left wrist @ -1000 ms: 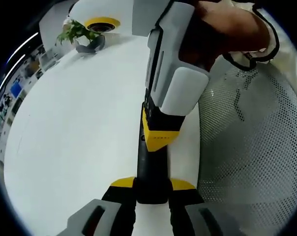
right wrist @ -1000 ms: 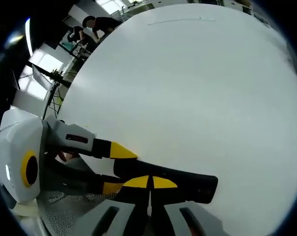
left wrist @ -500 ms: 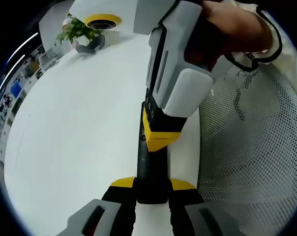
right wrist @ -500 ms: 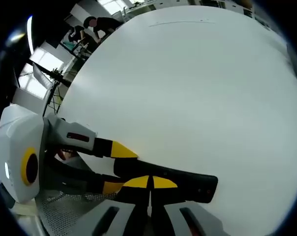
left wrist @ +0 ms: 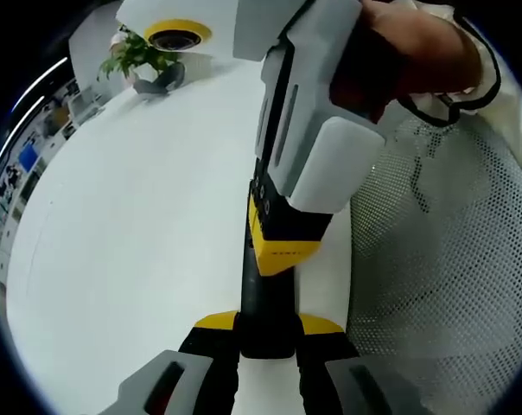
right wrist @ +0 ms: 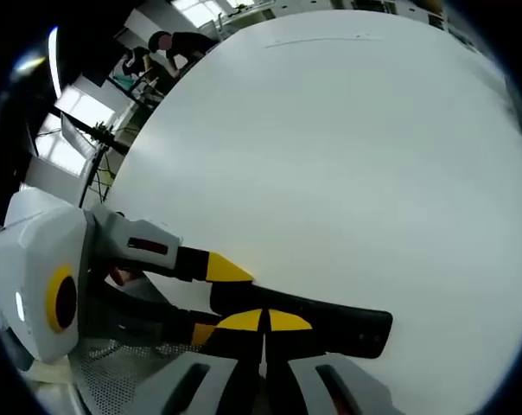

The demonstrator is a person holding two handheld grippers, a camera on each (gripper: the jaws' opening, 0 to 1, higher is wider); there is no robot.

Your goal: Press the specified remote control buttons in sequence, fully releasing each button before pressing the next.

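Observation:
A long black remote control [left wrist: 263, 294] lies over the white table [left wrist: 131, 216]. My left gripper [left wrist: 268, 325] is shut on its near end, one yellow-tipped jaw on each side. My right gripper [left wrist: 283, 246] comes down from above with a hand on it. Its yellow tips are together and rest on the remote's top face. In the right gripper view the remote [right wrist: 334, 318] runs to the right from under my right gripper [right wrist: 263, 322], whose jaws are shut. The left gripper [right wrist: 213, 301] clamps the remote's left end. The buttons are hidden under the tips.
A small green plant [left wrist: 138, 59] in a grey pot and a yellow ring-shaped object [left wrist: 176, 36] stand at the table's far edge. A white mesh chair [left wrist: 442, 277] is beside the table on the right. People [right wrist: 170, 41] and a tripod [right wrist: 92, 138] are in the background.
The right gripper's tips have slid a little along the remote towards the left gripper. The left gripper keeps its hold.

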